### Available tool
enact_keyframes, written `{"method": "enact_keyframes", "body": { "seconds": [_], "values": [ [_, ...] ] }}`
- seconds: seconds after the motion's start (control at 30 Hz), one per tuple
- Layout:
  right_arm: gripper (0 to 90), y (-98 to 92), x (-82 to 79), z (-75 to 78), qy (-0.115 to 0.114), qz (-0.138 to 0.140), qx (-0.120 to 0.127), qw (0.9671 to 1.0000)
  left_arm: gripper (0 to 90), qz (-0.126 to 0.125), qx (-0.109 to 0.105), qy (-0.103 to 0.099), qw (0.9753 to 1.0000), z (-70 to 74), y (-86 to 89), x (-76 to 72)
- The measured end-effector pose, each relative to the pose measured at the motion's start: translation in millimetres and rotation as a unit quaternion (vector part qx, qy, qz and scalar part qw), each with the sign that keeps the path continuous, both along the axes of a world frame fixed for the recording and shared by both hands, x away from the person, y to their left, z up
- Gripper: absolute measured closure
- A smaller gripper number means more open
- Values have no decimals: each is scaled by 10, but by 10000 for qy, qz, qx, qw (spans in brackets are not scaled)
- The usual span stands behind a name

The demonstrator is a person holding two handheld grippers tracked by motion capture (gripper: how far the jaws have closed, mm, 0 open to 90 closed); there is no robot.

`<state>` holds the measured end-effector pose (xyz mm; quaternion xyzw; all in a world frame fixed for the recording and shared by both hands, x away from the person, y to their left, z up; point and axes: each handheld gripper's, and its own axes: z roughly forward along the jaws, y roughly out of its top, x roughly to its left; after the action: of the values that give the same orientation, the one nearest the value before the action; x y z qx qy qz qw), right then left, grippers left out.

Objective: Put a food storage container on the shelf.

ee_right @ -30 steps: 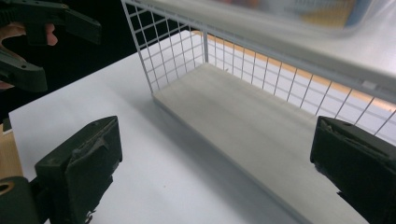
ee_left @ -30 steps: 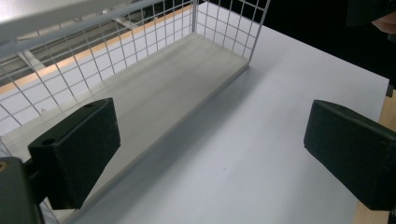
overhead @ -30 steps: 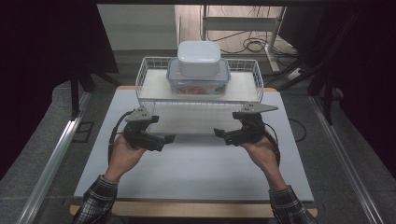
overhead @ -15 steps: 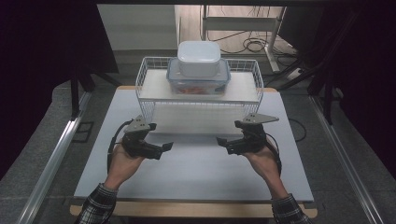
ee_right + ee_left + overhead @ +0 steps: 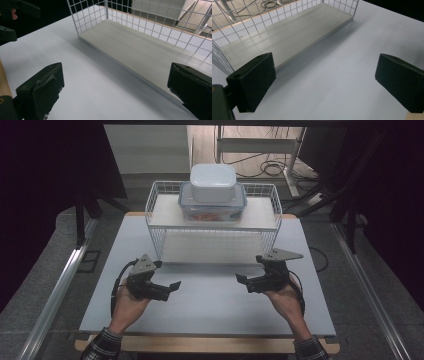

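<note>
High view: left gripper (image 5: 172, 285) and right gripper (image 5: 240, 279) held low over the near half of the white table (image 5: 210, 310), tips turned toward each other, well apart, jaws spread wide and gripping nothing. Both parked clear of the wire rack (image 5: 212, 222) at the far side, likely so neither blocks the way to its shelves. On the rack's top shelf, a clear box (image 5: 212, 210) with a blue-rimmed lid, something orange-red inside, too small to tell what; stacked square on its lid, a white tub (image 5: 212, 182), closed, contents hidden. Stack centred on the shelf, well apart from both grippers. Lower shelf bare.

Left gripper view: black jaws far apart, only table between them. Beyond, the rack's lower shelf (image 5: 287, 35), pale board with nothing on it, mesh wall behind.

Right gripper view: jaws again wide, nothing held. Lower shelf (image 5: 140, 47) ahead and to the right, bare, with mesh along its far side. Left gripper (image 5: 10, 17) at upper left, well apart across the table.
</note>
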<state>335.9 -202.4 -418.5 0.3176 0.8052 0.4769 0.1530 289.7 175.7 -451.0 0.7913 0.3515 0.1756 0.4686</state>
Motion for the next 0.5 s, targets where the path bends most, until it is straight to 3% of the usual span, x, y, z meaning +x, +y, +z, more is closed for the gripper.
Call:
{"method": "enact_keyframes", "body": {
  "seconds": [0.5],
  "values": [
    [16,-182,-154,-157,58,-137,-55,9999,33,88,12,94,9999,-209,46,-99]
  ]
}}
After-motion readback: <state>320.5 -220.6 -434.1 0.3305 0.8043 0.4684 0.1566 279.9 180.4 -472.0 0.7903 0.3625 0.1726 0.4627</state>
